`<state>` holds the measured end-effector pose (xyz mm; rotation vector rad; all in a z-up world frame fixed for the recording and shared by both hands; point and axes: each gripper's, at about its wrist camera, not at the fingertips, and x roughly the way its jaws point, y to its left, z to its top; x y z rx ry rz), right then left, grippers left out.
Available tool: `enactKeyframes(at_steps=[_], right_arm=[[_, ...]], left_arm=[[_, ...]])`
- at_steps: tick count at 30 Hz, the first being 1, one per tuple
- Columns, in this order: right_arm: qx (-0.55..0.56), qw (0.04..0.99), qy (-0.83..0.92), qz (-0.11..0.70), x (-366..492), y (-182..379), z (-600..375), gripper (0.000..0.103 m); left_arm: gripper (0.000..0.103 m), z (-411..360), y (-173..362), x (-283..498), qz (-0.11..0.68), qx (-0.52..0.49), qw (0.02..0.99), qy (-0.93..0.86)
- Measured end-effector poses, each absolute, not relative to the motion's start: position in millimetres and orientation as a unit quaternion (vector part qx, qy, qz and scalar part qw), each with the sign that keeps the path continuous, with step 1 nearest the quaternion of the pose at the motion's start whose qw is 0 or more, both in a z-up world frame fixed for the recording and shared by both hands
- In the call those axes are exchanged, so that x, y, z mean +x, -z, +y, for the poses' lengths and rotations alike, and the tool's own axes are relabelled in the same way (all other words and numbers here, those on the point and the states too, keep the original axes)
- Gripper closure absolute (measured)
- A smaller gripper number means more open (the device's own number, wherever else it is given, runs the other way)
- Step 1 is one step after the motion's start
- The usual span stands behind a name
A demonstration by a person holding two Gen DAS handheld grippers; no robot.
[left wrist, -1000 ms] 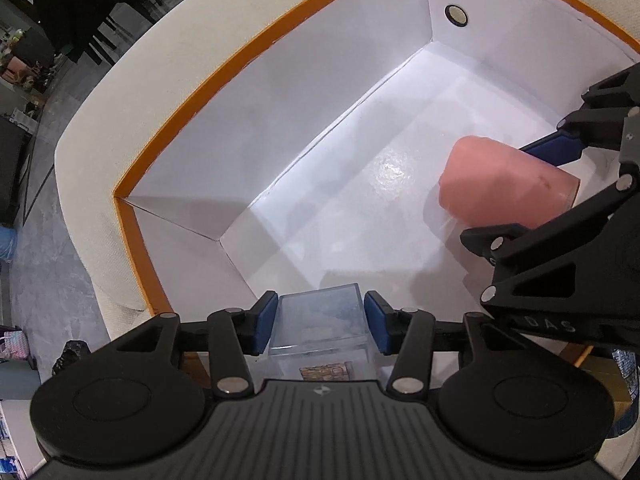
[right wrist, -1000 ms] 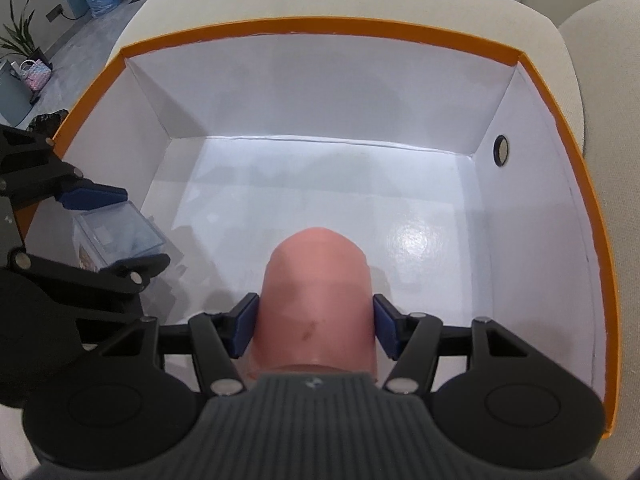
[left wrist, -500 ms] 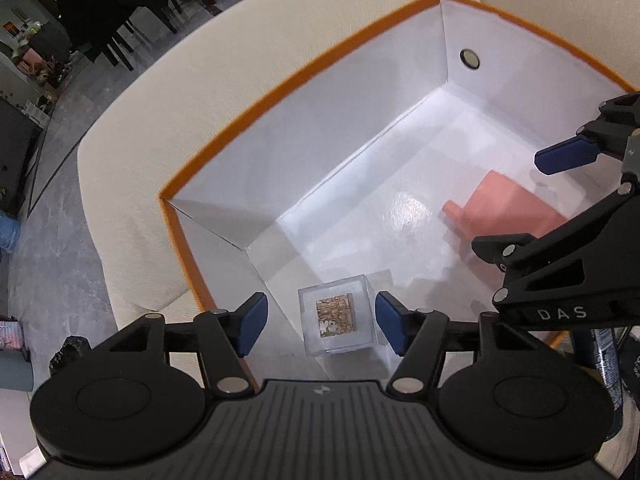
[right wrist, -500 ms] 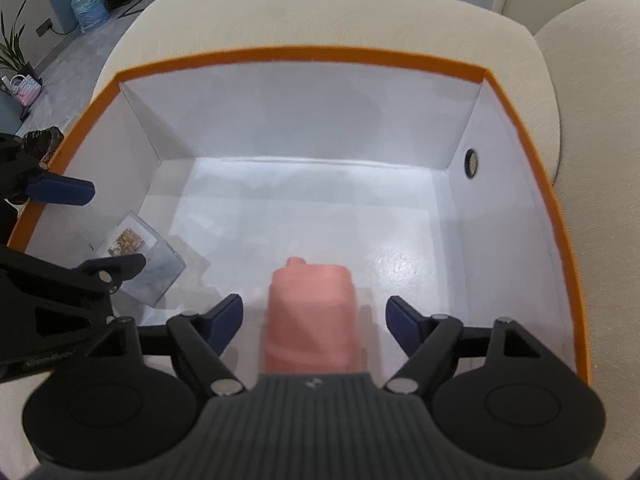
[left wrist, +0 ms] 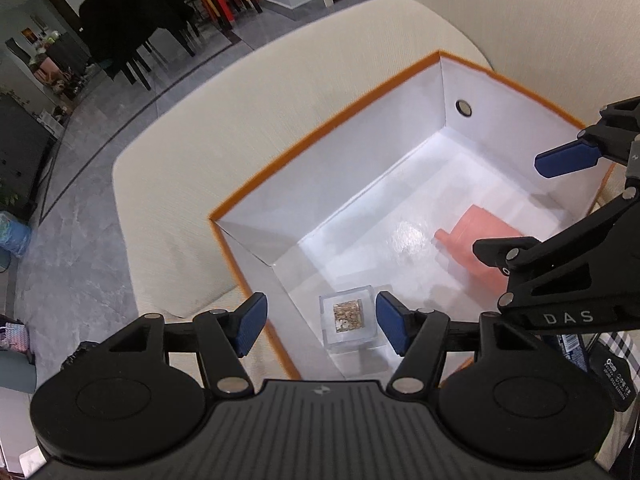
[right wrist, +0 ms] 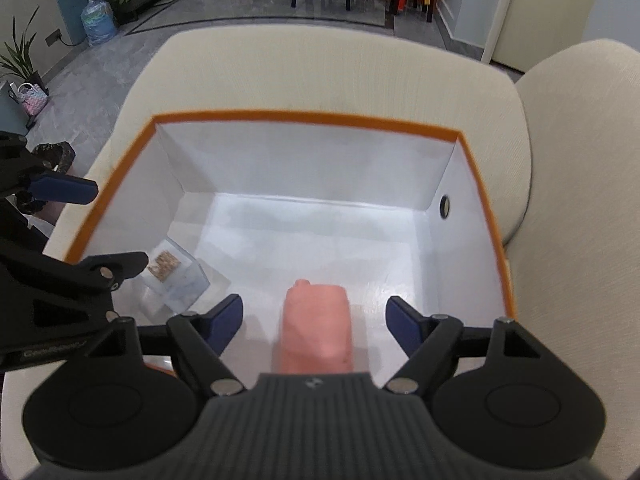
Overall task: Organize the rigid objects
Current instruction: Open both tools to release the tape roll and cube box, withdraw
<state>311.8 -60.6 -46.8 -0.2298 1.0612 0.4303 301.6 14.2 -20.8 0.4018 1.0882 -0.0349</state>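
Note:
A white box with an orange rim sits on a cream sofa. A clear cube with a brown inset lies on the box floor at its near left corner. A pink cup lies on its side on the floor near the front. My left gripper is open and empty, high above the cube. My right gripper is open and empty above the pink cup; it also shows in the left wrist view.
The cream sofa surrounds the box, with a second cushion to the right. A round hole pierces the box's far wall. Dark chairs and a water jug stand on the grey floor beyond.
Both grippers opened, releasing the clear cube and the pink cup onto the box floor, then rose up and back away from the box.

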Motion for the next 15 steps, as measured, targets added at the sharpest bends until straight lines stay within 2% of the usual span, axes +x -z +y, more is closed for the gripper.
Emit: enactKeyframes(at_steps=[15], right_arm=[[-0.117, 0.851, -0.206, 0.468, 279.2, -2.3, -67.8, 0.025]], left_arm=[[0.029, 18.7, -20.6, 270.4, 0.482, 0.177, 0.858, 0.013]])
